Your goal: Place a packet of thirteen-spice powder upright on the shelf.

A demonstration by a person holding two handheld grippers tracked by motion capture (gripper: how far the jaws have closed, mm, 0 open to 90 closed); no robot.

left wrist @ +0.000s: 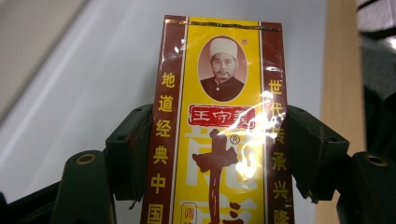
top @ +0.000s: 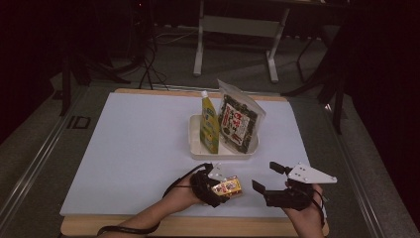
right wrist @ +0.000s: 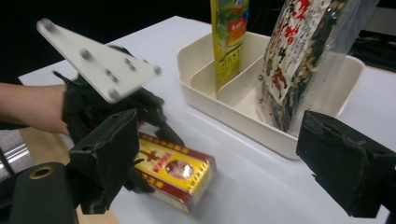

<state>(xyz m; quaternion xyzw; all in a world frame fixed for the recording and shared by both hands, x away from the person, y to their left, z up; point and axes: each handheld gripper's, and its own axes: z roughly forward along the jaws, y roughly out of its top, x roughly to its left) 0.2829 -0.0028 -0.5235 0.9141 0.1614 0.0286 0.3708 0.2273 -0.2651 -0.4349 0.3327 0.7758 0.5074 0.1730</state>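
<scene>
A: Yellow-and-maroon spice box (top: pixel 228 187) lies flat on the white table (top: pixel 129 148), near its front edge. Why so low?

B: I set my left gripper (top: pixel 216 184) astride its long sides, pads touching. My right gripper (top: pixel 267 177) waits wide beside it, empty, short of the cream tray (top: pixel 194 144).
</scene>
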